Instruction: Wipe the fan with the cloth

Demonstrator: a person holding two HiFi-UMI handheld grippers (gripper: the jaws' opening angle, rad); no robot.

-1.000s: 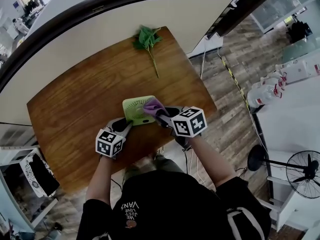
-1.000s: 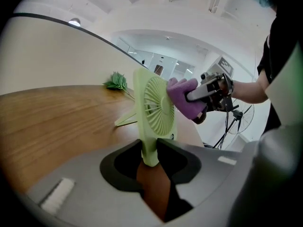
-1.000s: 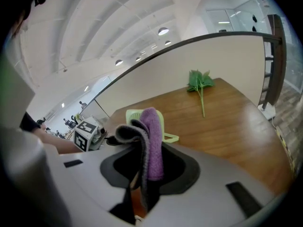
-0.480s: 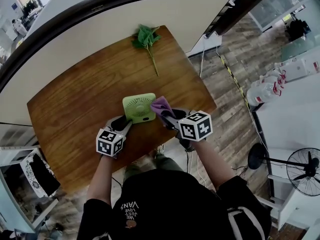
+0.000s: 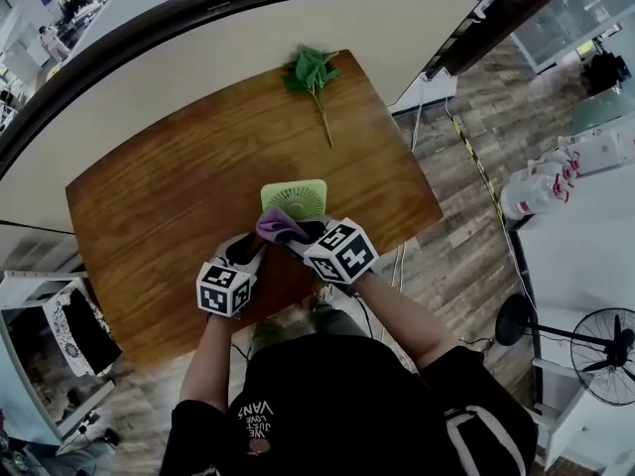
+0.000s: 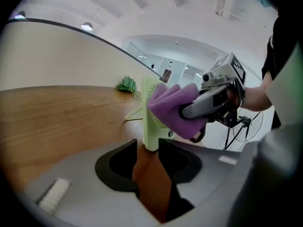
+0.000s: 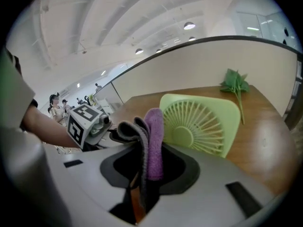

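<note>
Fan (image 5: 294, 196) on table (image 5: 169, 206), cloth (image 5: 279, 228) just before it, sprig (image 5: 314, 72) behind.

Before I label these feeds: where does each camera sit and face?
Head view: on the person's head, steeply down at wooden table, green fan, left gripper, right gripper, both forearms.
Left gripper view: rides that gripper, along jaws that have just been opening, fan's edge between; shows right gripper, forearm.
Right gripper view: rides that gripper, along jaws shut on purple cloth, toward fan's grille; shows left gripper, arm.
All share fan, leafy sprig.
</note>
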